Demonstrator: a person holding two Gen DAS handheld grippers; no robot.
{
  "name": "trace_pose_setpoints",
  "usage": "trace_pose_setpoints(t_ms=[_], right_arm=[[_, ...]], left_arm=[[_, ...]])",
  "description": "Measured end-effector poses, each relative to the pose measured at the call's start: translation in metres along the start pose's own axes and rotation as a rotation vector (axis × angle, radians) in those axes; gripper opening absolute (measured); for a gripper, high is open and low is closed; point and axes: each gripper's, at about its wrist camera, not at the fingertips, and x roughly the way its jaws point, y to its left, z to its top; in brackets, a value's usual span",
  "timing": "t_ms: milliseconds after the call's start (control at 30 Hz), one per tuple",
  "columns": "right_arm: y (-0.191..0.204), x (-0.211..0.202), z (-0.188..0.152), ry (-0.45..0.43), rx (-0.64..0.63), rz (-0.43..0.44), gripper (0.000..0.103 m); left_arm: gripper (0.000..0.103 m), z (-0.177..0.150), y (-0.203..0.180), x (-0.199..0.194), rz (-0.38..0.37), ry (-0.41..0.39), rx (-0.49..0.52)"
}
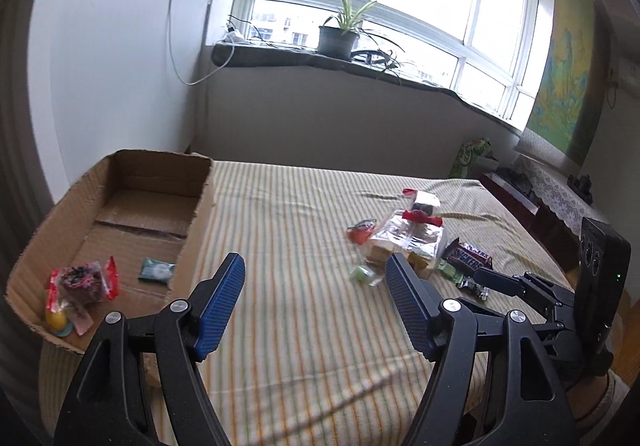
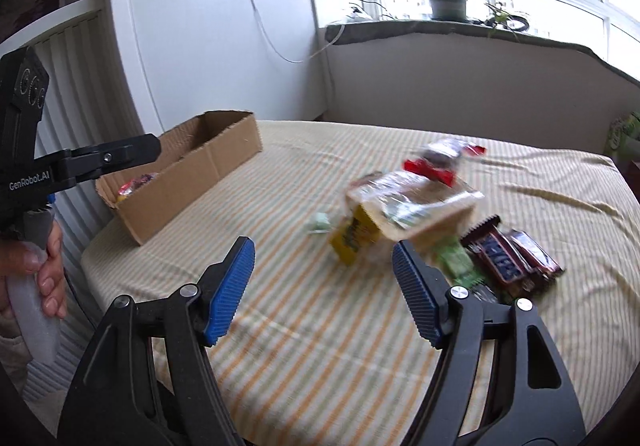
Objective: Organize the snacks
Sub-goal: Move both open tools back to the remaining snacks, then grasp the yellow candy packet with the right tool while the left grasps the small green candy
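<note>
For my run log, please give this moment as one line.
left tongs: open, empty | right tongs: open, empty | cardboard box: some snacks inside | snack pile: on striped cloth

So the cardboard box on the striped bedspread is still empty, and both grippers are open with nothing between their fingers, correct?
Not quite: the cardboard box is not empty. The left wrist view shows a red-edged snack packet, a small green packet and a yellow sweet inside it. The rest holds: the left gripper and right gripper are open with nothing between their fingers.
</note>
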Motion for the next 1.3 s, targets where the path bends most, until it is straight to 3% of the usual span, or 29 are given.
trace_pose_setpoints(t_ms=[267, 500, 733, 867, 1200, 1300], right_arm=[[-0.015, -0.001, -0.009, 0.022, 0.017, -0.036, 0.074], [-0.007, 0.025, -0.013, 0.112, 0.058, 0.085, 0.074], [0.003, 0.064, 0.001, 0.183, 0.039, 0.111, 0.061], [-0.005, 0.081, 0.007, 0.209, 0.070, 0.115, 0.048], [-0.020, 0.102, 0.021, 0.245, 0.055, 0.094, 0.047], [-0.021, 0.112, 0.025, 0.265, 0.041, 0.095, 0.041]], left_arm=[[0.073, -0.003, -0.019, 0.022, -0.043, 0.048, 0.046], [0.073, -0.007, -0.023, 0.055, -0.054, 0.129, 0.054], [0.073, -0.005, -0.015, 0.092, -0.077, 0.197, 0.023], [0.073, -0.006, -0.010, 0.104, -0.095, 0.230, 0.010], [0.073, -0.007, -0.011, 0.117, -0.146, 0.260, -0.006], [0.071, -0.007, -0.008, 0.112, -0.151, 0.251, -0.015]])
